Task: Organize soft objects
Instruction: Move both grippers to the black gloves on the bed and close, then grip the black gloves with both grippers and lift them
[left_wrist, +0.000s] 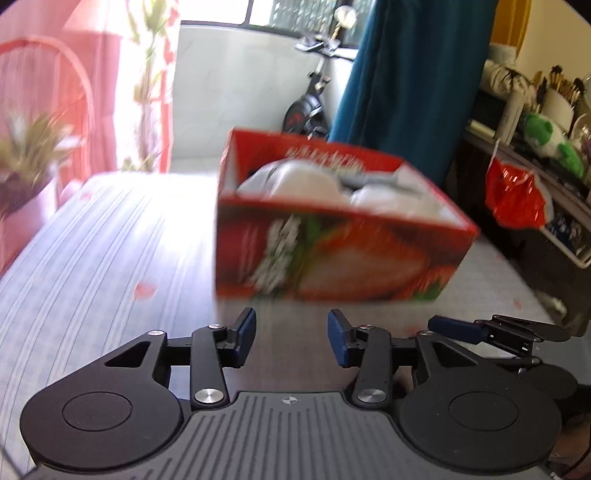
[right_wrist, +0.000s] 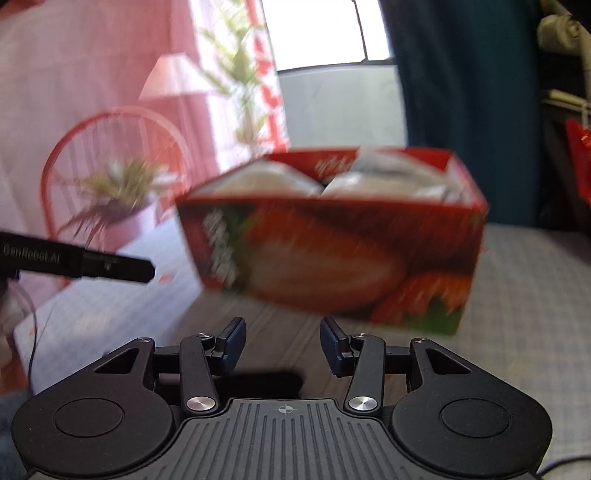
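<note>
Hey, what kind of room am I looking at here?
Probably a lived-in room at home: an exercise bike by the window, long curtains, a potted plant, and a cluttered shelf.

The red printed cardboard box has a glossy, smooth face, and its inside walls are plain white. The white soft bundles inside it look like smooth, matt cloth. The striped pale bed cover is woven cloth, matt. Each black plastic gripper is matt, with ribbed housing, shiny metal pivots and dark blue, matt pads.
</note>
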